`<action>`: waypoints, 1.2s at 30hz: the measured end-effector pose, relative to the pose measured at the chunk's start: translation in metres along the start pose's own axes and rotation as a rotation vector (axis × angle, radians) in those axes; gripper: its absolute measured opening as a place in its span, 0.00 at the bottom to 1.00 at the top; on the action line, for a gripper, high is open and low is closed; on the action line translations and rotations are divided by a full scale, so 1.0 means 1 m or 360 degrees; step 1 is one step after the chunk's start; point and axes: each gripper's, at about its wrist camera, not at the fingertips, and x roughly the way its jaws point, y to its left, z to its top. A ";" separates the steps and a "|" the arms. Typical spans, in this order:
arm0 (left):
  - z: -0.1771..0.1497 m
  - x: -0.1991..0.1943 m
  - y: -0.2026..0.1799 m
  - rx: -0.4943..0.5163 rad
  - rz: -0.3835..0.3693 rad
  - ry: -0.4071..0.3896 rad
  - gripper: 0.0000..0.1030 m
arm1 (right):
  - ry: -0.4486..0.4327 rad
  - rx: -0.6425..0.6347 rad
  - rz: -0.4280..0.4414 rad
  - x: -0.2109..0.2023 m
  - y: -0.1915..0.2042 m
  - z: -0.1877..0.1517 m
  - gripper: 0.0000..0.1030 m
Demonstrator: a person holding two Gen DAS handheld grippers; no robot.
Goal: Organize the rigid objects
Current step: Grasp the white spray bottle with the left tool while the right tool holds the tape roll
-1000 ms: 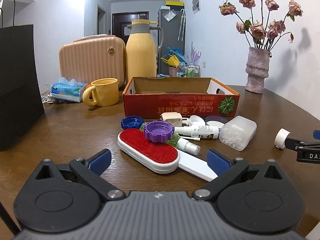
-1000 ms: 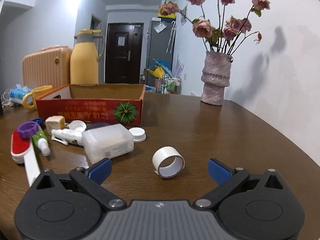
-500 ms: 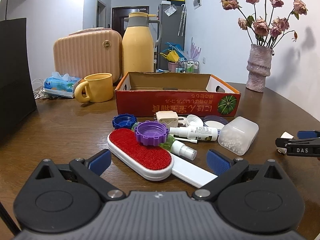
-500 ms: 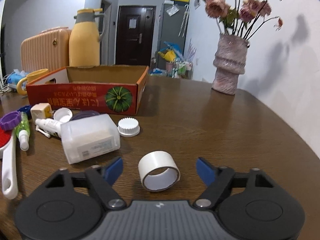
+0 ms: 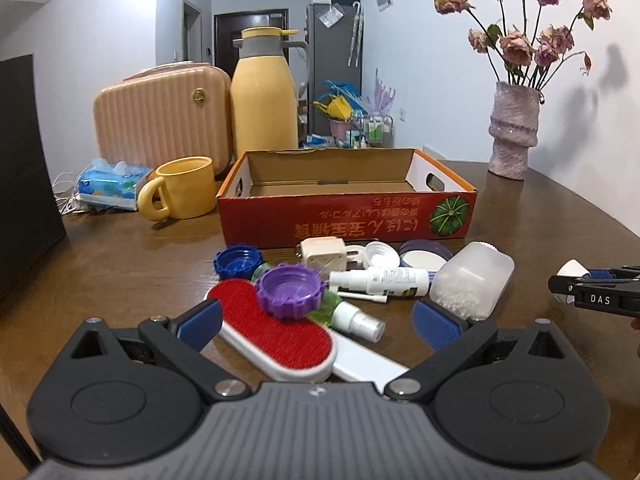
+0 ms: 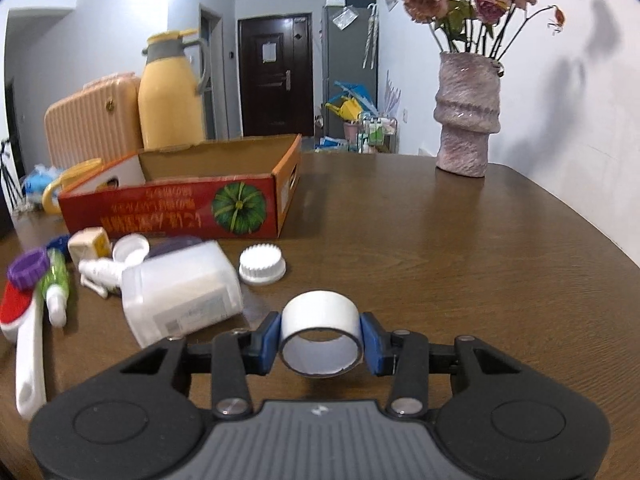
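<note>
My right gripper (image 6: 320,342) is shut on a white tape roll (image 6: 320,320), just above the brown table; it shows at the right edge of the left wrist view (image 5: 592,294). My left gripper (image 5: 318,320) is open and empty, low over a red lint brush (image 5: 276,332) with a purple cap (image 5: 289,290) on it. Small items lie in front of the open red cardboard box (image 5: 348,216): a blue cap (image 5: 238,261), spray bottles (image 5: 380,280), a clear plastic container (image 5: 472,280) and a white cap (image 6: 262,266).
A yellow mug (image 5: 182,188), a yellow thermos (image 5: 264,92), a pink case (image 5: 160,116) and a tissue pack (image 5: 110,184) stand behind the box. A vase of dried roses (image 6: 468,116) stands at the far right. A black bag (image 5: 24,176) is at the left.
My right gripper moved forward around the tape roll, closed on it and lifted it slightly. My left gripper moved a little closer to the lint brush and stayed open.
</note>
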 end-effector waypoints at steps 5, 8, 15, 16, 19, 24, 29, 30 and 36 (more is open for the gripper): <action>0.027 0.011 -0.015 0.0065 -0.0027 0.0063 1.00 | -0.0047 0.0071 0.0013 0.002 -0.008 0.009 0.41; 0.042 0.022 -0.027 0.0133 -0.0001 0.0087 1.00 | -0.0072 0.0100 0.0022 0.005 -0.010 0.015 0.41; 0.062 0.058 -0.046 0.0175 0.0010 0.0223 1.00 | -0.0127 0.0129 0.0060 0.007 -0.012 0.023 0.41; 0.064 0.063 -0.048 0.0172 0.0003 0.0247 1.00 | -0.0133 0.0136 0.0061 0.007 -0.012 0.023 0.41; 0.067 0.079 -0.053 0.0167 0.0000 0.0315 1.00 | -0.0145 0.0168 0.0059 0.008 -0.016 0.021 0.41; 0.070 0.099 -0.055 0.0147 0.0011 0.0415 1.00 | -0.0168 0.0225 0.0047 0.007 -0.022 0.018 0.41; 0.070 0.114 -0.055 0.0129 0.0018 0.0474 1.00 | -0.0187 0.0248 0.0040 0.006 -0.024 0.015 0.41; 0.071 0.117 -0.055 0.0119 0.0014 0.0487 1.00 | -0.0192 0.0253 0.0042 0.005 -0.024 0.014 0.41; 0.071 0.127 -0.055 0.0087 -0.0006 0.0539 1.00 | -0.0200 0.0298 0.0022 0.006 -0.029 0.012 0.41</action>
